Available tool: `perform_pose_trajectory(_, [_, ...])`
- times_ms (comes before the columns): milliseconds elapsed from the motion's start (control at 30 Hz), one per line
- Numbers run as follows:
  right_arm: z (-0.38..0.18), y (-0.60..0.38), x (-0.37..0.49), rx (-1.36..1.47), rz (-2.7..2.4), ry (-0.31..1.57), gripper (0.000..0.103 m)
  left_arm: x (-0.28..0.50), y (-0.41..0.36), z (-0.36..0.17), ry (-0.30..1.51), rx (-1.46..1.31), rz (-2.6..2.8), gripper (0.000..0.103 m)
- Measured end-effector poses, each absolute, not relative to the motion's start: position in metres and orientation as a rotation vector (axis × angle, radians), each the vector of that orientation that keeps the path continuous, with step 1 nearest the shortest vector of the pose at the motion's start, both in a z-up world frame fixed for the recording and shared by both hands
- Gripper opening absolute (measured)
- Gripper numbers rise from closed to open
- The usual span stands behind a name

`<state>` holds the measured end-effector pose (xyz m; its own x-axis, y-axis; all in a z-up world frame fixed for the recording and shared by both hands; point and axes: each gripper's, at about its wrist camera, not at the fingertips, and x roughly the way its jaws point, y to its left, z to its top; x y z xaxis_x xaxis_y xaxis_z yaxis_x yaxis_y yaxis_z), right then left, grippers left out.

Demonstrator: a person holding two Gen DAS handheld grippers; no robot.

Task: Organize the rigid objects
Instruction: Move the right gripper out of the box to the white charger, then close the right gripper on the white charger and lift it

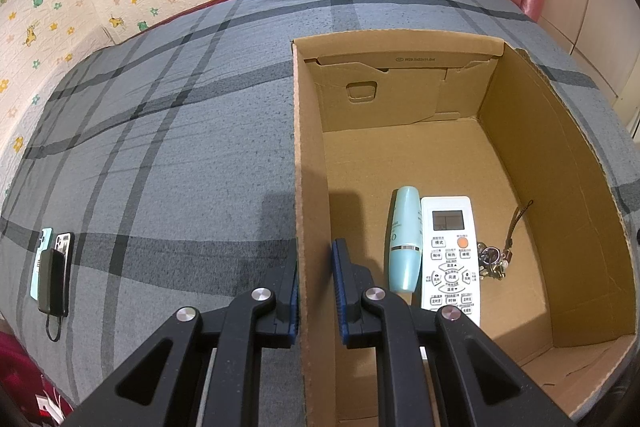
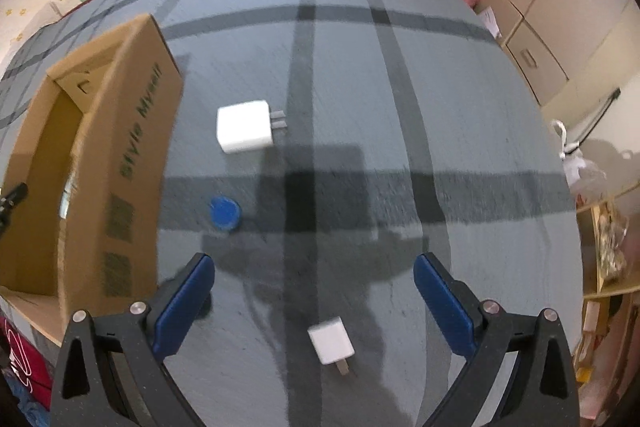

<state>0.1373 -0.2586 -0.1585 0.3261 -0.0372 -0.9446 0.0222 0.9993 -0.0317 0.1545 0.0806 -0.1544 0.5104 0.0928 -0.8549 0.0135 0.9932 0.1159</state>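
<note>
On the grey checked bed, the left gripper (image 1: 316, 291) clamps the cardboard box (image 1: 310, 147) wall while the right gripper (image 2: 314, 301) hangs released over a small white charger (image 2: 331, 339).

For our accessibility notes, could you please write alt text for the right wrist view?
The open right gripper hangs over a small white charger on a grey plaid bedspread. Beyond lie a larger white charger, a blue cap and a cardboard box.
</note>
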Motion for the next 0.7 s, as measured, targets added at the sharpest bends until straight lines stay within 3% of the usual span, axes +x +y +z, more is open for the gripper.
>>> perform_pose_trajectory(700, [-0.232,-0.282,0.101,0.033,-0.088,1.360,0.102,0.154,0.080,-0.153,1.035,0.115,0.052,0.014])
